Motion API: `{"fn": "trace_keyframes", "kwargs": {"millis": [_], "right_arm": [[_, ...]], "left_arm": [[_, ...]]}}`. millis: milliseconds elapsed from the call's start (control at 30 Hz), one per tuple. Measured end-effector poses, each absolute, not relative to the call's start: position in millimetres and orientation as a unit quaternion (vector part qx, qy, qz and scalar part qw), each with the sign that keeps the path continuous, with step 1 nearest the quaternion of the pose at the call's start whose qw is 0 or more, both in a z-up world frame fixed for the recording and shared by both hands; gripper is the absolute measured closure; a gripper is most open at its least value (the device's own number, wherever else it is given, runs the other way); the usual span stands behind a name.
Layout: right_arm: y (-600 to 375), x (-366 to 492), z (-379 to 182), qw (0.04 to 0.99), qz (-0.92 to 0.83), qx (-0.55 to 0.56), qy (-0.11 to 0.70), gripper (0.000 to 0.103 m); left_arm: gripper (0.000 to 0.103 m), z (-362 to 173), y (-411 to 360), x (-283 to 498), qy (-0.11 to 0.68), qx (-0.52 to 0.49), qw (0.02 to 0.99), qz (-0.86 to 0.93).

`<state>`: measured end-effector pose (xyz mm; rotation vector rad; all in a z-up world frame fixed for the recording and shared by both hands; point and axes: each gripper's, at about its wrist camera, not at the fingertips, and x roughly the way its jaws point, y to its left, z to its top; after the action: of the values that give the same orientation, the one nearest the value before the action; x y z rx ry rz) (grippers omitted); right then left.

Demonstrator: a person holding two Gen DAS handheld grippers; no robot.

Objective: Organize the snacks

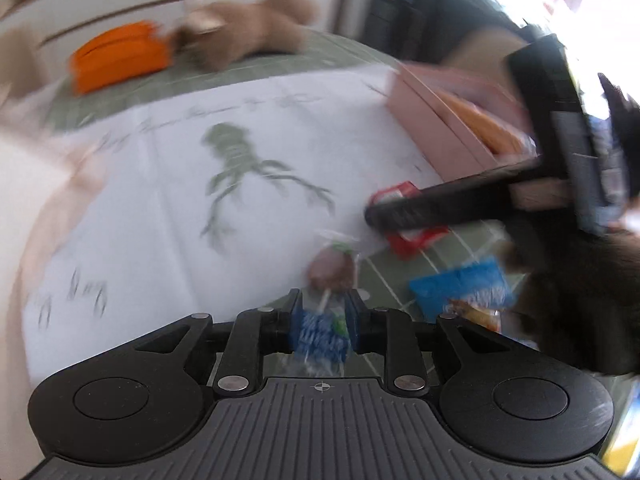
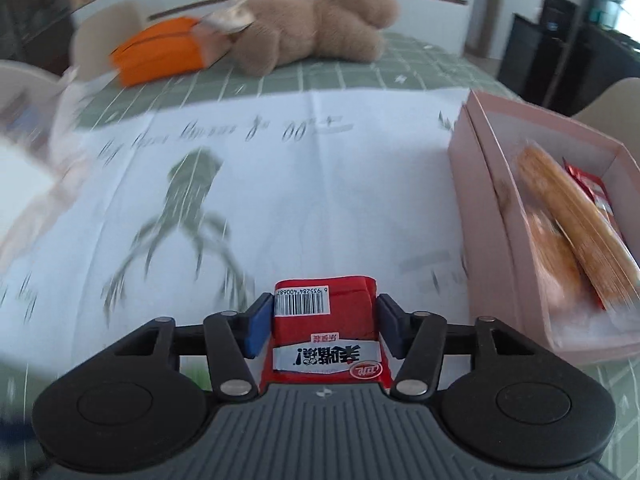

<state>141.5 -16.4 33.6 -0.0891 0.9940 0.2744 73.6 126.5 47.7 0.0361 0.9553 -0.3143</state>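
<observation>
The left gripper [image 1: 325,312] is right up close, and its jaws are squeezed narrow on a lollipop [image 1: 331,270] in a clear wrapper with a blue and white end. The sweet's brown head sticks out just past the jaws. To the right of those jaws lie a blue snack bag [image 1: 460,286] and a red packet [image 1: 404,240] on the counter [image 1: 472,240], which has a green checked cloth. The right gripper [image 2: 320,322] has a red snack packet [image 2: 324,320] between its jaws, with the blue pads pressed against its sides. Off to the right of these jaws sits a pink box [image 2: 480,208] with orange snacks [image 2: 568,216] inside. Far ahead of the jaws lie a brown plush toy [image 2: 316,28] and an orange pouch [image 2: 160,52], touching each other. A white paper with a green drawing [image 2: 280,168] lies under the jaws.
</observation>
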Motion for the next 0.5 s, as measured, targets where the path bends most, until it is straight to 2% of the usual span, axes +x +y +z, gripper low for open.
{"fn": "trace_keyframes", "kwargs": {"millis": [133,333,400,433,500], "right_arm": [[-56,105,36,0.861,0.148,-0.042,0.485,0.049],[-131,68,41,0.871,0.109,-0.013,0.48,0.049],[-155,60,38,0.872,0.09,-0.007,0.481,0.048],[-165,56,37,0.872,0.082,-0.004,0.482,0.047],[-183,46,34,0.872,0.075,0.004,0.483,0.043]], "left_arm": [[0.075,37,102,93,0.474,0.088,0.863,-0.152],[0.074,35,90,118,0.484,0.083,0.861,-0.132],[0.07,33,82,124,0.487,0.084,0.859,-0.134],[0.064,33,78,126,0.489,0.083,0.857,-0.138],[0.063,32,70,128,0.488,0.087,0.858,-0.138]]}}
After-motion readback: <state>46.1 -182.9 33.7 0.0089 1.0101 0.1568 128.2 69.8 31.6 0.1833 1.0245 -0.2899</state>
